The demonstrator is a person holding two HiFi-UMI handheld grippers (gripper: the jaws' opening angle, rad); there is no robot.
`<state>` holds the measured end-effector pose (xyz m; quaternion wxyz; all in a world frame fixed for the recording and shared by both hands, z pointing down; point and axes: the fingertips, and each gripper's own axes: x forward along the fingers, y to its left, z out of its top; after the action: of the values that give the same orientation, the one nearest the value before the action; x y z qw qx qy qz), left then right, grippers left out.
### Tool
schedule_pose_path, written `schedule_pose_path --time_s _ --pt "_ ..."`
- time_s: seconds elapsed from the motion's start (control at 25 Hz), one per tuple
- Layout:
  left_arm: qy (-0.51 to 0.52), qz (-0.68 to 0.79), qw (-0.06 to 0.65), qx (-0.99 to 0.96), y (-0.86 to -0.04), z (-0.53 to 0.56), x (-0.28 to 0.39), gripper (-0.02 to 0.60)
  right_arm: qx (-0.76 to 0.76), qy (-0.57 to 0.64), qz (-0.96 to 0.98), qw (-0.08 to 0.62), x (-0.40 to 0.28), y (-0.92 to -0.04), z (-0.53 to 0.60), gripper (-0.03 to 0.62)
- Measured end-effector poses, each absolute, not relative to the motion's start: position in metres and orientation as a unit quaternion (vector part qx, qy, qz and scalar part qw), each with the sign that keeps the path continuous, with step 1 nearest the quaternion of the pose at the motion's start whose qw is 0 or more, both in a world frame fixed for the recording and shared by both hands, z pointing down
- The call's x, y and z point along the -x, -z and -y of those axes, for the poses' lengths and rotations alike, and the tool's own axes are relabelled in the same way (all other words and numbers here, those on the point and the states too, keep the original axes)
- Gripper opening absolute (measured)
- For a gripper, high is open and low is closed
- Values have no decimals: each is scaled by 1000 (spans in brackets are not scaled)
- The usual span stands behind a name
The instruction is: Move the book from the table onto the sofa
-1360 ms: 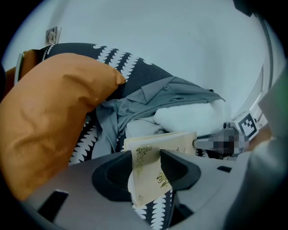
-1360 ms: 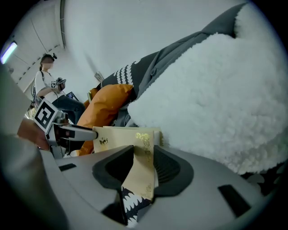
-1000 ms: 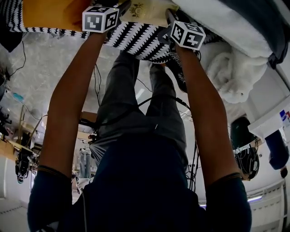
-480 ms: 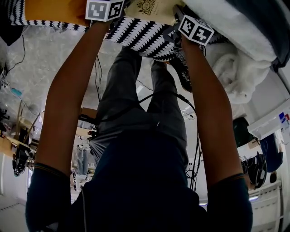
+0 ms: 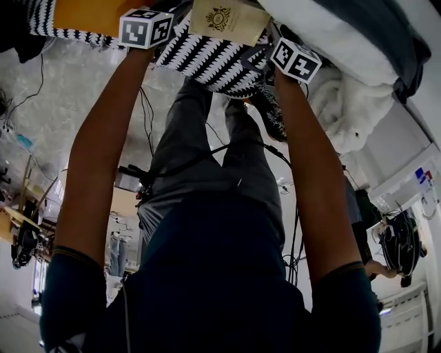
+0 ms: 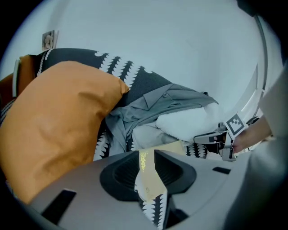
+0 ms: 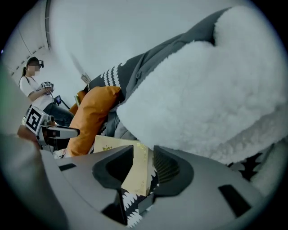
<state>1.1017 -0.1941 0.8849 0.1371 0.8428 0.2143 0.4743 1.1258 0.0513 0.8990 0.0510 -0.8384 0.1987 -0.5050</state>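
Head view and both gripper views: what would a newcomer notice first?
The cream book with a gold emblem, at the top of the head view over the black-and-white patterned cover, its edges between the jaws of the left gripper, which have just been closing, and the right gripper. An orange cushion bulks at its left, a white fluffy blanket at its right.

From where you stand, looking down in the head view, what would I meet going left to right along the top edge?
Orange cushion → left tool, whose jaws have just been closing with the book between them → book → right tool → white fluffy blanket.
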Motion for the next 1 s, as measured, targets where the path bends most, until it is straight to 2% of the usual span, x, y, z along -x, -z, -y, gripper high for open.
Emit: schedule_pose_path --time_s 0.12,0.24,0.44,0.76,1.0 --pt "-455 -212 132 -855 -850 195 -1100 49 846 488 -205 58 -1123 -866 -56 146" --pt "-422 -211 131 -872 -806 193 -1107 5 849 460 -245 88 -1124 -823 -44 49" --pt "-355 -229 121 -899 -719 181 -1113 5 849 395 -332 113 -1123 -735 -15 17" --pt "-270 -248 99 -925 -594 161 -1090 5 857 283 -417 112 -1116 -584 4 14" --pt "-238 -256 71 -934 -533 146 -1065 5 862 212 -447 110 -1096 -492 -12 14"
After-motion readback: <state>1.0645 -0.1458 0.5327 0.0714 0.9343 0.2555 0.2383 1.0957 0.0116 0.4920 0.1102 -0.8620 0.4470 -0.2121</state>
